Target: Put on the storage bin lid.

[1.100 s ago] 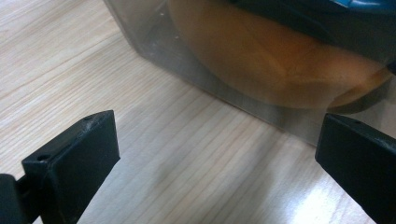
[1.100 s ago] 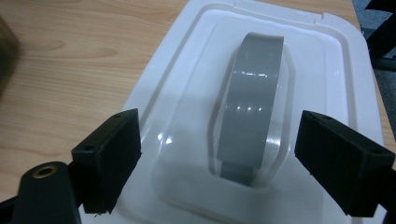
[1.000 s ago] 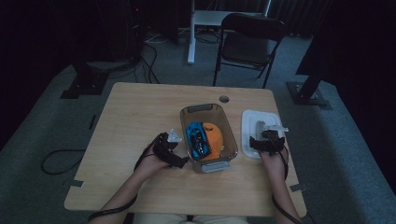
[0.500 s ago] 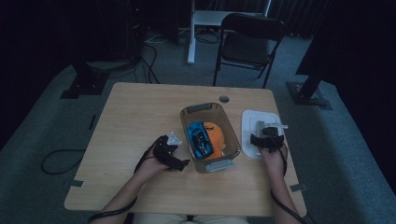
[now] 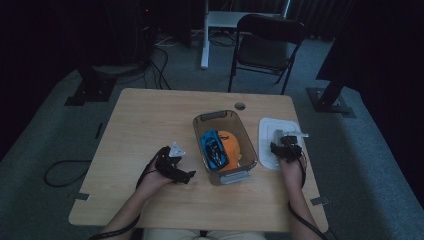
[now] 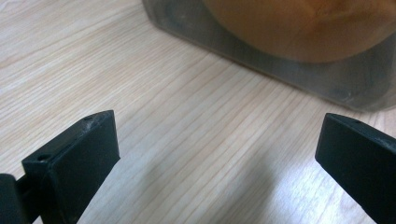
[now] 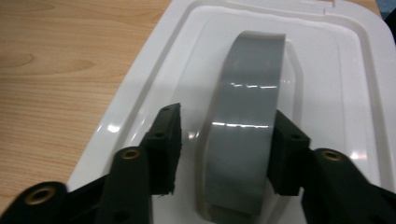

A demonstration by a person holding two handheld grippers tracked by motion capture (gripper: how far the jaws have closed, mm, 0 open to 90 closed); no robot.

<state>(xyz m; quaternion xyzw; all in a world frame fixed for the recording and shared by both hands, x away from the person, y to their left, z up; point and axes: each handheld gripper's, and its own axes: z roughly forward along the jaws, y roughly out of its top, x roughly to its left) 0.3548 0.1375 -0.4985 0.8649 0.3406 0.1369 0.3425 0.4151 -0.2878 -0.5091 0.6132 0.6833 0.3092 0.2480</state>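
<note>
Right gripper (image 7: 224,140) jaws, just closing, are straddling the lid's (image 7: 140,93) grey handle (image 7: 247,116) lengthwise, seemingly not yet both touching; left gripper (image 6: 219,154) wide open, empty.

A light wooden table (image 5: 150,120) carries a clear plastic bin (image 5: 218,118) just right of its centre, toward 3 o'clock. A white lid (image 5: 268,129) (lying flat, with a grey handle strip on top) rests further out at 3 o'clock, near the bin but apart from it. A small grommet hole (image 5: 240,106) sits at 1 o'clock near the far edge.
</note>
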